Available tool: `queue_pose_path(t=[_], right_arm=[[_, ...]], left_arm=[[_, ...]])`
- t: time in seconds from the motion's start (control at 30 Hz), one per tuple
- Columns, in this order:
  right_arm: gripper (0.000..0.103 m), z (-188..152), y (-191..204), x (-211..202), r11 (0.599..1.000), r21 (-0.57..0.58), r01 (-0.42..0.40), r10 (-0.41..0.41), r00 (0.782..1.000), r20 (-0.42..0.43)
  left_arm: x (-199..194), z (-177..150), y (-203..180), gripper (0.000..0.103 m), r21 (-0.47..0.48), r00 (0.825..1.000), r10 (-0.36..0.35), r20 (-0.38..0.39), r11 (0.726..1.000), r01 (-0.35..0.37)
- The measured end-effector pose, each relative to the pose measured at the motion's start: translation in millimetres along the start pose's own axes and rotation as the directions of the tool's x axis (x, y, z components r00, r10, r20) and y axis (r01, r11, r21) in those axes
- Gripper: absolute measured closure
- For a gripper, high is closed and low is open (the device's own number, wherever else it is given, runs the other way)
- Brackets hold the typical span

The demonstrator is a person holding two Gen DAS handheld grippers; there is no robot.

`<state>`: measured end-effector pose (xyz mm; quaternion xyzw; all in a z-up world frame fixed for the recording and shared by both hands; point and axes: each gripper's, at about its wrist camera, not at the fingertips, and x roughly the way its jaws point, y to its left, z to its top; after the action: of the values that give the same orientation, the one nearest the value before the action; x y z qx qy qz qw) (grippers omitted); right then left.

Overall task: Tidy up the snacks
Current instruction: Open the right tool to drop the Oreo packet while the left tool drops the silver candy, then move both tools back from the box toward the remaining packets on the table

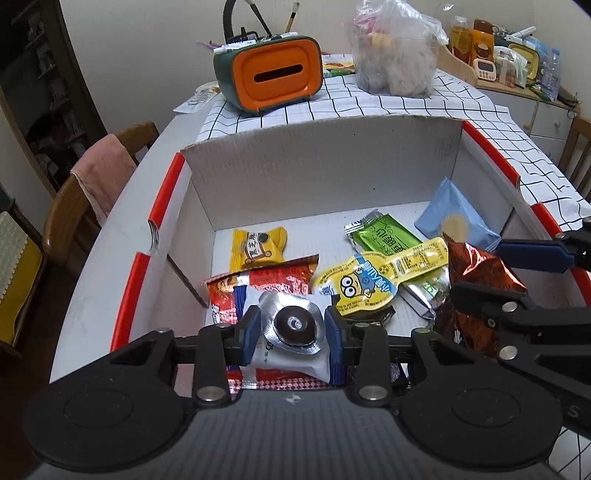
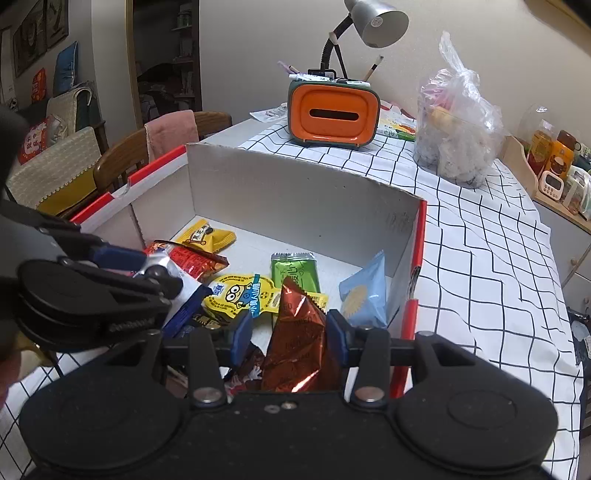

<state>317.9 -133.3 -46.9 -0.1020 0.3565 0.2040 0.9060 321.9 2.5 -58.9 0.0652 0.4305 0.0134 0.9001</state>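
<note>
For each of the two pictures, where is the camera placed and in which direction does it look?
Left wrist view: sits on the left gripper, looks down into the cardboard box; its jaws hold a white snack packet.
Right wrist view: sits on the right gripper, same direction; its jaws hold a red foil packet.
Shared: box, orange tissue box, each other's gripper.

You have a table under a white cloth with a black grid [image 2: 480, 258], set against a plain cream wall [image 2: 258, 44]. Left of that table stands a brown wooden chair [image 2: 122, 158] with a pink towel [image 2: 171, 129] over its back. Behind the chair you see a dark shelving unit [image 1: 40, 66]. A silver gooseneck lamp [image 2: 376, 18] rises at the table's far edge.
</note>
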Motion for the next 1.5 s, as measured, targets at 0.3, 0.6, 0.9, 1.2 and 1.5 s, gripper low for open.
queue_pose_path(t=[0.3,0.6,0.9,1.2,1.5], right_arm=[[0.06,-1.9,6.3,-21.6,1.0,0.003,-0.008,0.008,0.999,0.031],[0.055,-5.6,15.9,-61.6,0.999,0.002,-0.034,0.034,0.995,0.091],[0.026,-22.7,25.6,-100.6,0.998,0.002,-0.064,0.063,0.986,0.152],[0.017,-46.2,35.5,-136.4,0.994,0.001,-0.105,0.103,0.977,0.186],[0.013,-73.9,51.2,-160.5,0.989,0.006,-0.147,0.143,0.969,0.199]], left_arm=[[-25.8,-3.3,1.9,0.039,-0.015,0.998,-0.023,0.062,1.0,0.024],[-64.3,-13.3,5.0,0.03,-0.012,0.99,-0.044,0.137,0.999,0.046],[-100.1,-38.6,12.0,0.023,-0.012,0.978,-0.073,0.193,0.997,0.077],[-135.8,-75.5,15.3,0.017,-0.014,0.966,-0.092,0.242,0.995,0.099],[-161.2,-116.9,18.4,0.014,-0.011,0.946,-0.101,0.309,0.994,0.11]])
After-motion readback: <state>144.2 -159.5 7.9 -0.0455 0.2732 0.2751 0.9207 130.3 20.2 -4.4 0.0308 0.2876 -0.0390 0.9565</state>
